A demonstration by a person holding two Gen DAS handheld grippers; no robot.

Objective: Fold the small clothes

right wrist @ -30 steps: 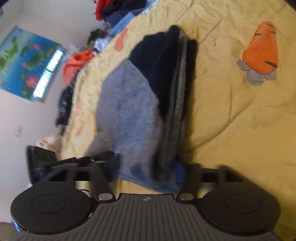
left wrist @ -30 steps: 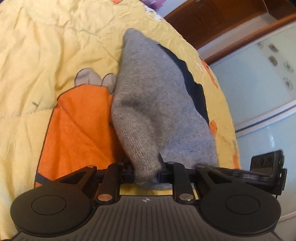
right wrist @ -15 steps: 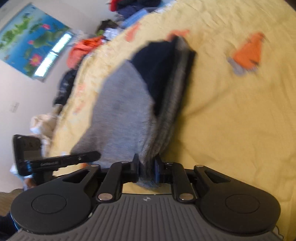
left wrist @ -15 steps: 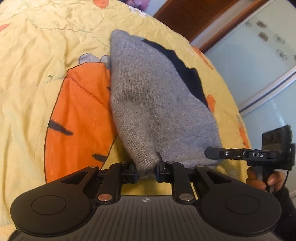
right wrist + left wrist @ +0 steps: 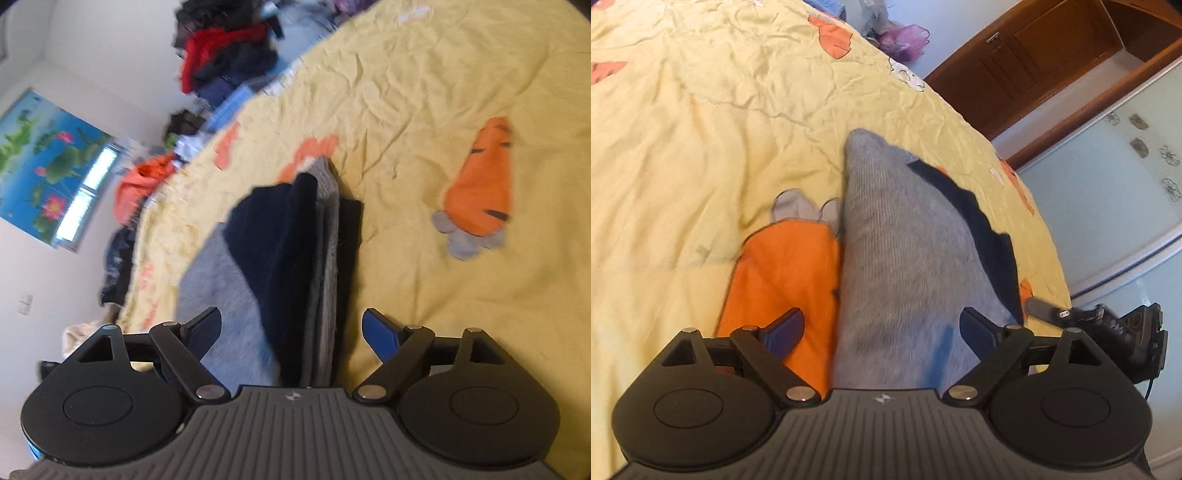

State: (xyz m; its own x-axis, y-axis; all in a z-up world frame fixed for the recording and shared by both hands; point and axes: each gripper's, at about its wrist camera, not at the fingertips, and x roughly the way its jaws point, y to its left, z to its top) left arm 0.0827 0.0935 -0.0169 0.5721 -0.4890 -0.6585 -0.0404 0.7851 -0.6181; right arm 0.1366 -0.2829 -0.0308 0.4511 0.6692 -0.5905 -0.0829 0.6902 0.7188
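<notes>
The yellow quilt [image 5: 701, 147] fills most of both views, and I think it serves as my folding surface, because it is wide and soft and the garment can lie flat on it. On it, in the centre of the left wrist view, lies the grey and navy garment [image 5: 905, 266]; it covers partly an orange carrot print [image 5: 779, 280] at the lower left of the frame. In the right wrist view the same garment runs up the middle as stacked layers, navy over grey, so I judge that one fold is already made and the piece is laid down to rest. My left gripper [image 5: 882, 328] has its fingers spread wide, one on each side of the cloth, and it grips nothing. My right gripper [image 5: 291, 328] is also wide open, with the folded edge between the fingers but not pinched. At the upper left of the right wrist view I see a pile of clothes [image 5: 225, 55] at the far edge of the bed, probably waiting for their turn. I see no basket, box or other container in either view, so nothing is held in one.
</notes>
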